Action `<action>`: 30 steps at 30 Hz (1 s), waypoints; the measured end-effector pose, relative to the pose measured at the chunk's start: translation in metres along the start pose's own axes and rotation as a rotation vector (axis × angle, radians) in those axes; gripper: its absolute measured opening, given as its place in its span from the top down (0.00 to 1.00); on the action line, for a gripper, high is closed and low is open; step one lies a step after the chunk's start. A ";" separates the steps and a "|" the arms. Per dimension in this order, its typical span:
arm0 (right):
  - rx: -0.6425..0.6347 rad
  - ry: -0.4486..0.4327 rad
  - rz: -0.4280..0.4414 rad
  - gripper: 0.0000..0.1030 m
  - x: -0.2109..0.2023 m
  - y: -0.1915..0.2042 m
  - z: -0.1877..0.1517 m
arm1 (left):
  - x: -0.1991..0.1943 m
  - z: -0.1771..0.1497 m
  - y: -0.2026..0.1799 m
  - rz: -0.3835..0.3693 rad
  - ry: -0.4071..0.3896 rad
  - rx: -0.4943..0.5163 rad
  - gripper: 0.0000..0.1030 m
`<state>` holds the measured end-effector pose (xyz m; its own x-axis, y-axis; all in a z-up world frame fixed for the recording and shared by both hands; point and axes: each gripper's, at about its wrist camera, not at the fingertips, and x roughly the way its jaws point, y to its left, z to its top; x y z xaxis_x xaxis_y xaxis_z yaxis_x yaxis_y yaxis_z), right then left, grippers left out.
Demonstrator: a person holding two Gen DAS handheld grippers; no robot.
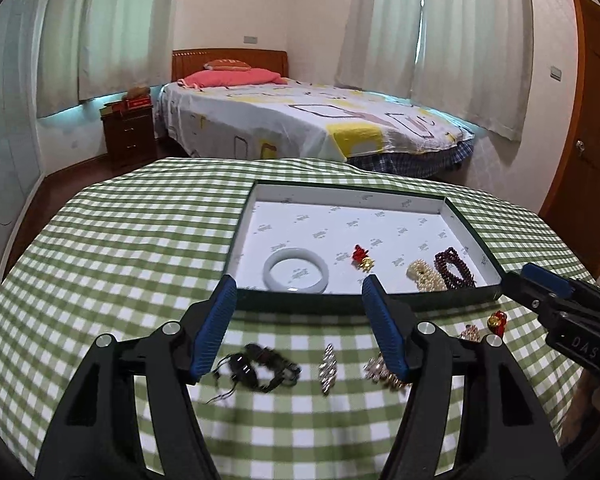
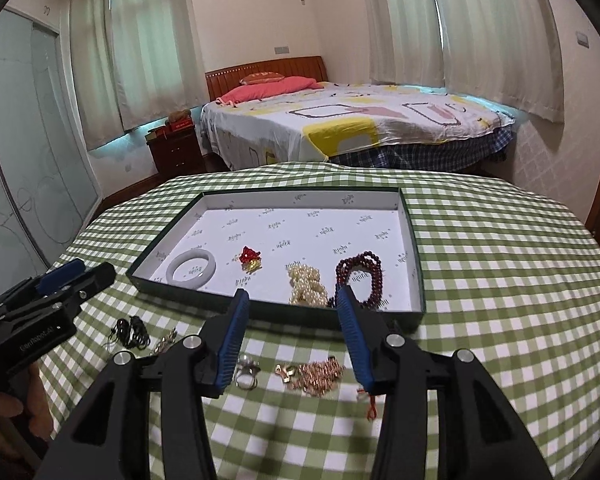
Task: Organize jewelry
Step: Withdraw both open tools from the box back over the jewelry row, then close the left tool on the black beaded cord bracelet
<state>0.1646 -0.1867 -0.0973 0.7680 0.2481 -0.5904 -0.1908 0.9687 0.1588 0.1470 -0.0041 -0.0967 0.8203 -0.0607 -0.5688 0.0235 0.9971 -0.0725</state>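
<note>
A big table with a green checked cloth (image 2: 500,280) fills the lower half of both views. Behind it, in the upper part, stand a bed (image 2: 360,124), long curtains (image 1: 472,40) and a small dark cabinet (image 1: 130,136).

On the cloth sits a flat box (image 2: 414,248). In it lie 4 pieces: a white bangle (image 2: 191,269), a red charm (image 2: 250,259), a pearl string (image 2: 306,286) and a dark red bead string (image 2: 360,276).

The sorting looks about half done. More pieces wait on the cloth near the bottom: a gold chain (image 2: 316,374), a ring (image 2: 247,373), a black cord bracelet (image 1: 260,366) and a silver clip (image 1: 327,368).

The right gripper (image 2: 290,296) hangs above the gold chain, jaws wide and holding nothing. The left gripper (image 1: 299,282) is wide and holding nothing too, above the black cord bracelet and the silver clip.

Next, I think 1 gripper must go down and pinch a loose piece. The chain is floppy, so it may slip.
</note>
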 end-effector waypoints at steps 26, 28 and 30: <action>0.018 0.053 -0.018 0.55 -0.012 -0.007 -0.051 | 0.009 -0.052 0.031 0.062 0.132 -0.068 0.38; 0.018 0.059 -0.018 0.55 -0.009 -0.007 -0.052 | 0.012 -0.052 0.033 0.068 0.136 -0.070 0.38; 0.019 0.063 -0.018 0.55 -0.007 -0.008 -0.052 | 0.015 -0.051 0.035 0.075 0.139 -0.073 0.38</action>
<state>0.1285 -0.1955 -0.1353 0.7312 0.2314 -0.6417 -0.1651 0.9728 0.1626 0.1311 0.0280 -0.1496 0.7309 0.0027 -0.6825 -0.0803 0.9934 -0.0821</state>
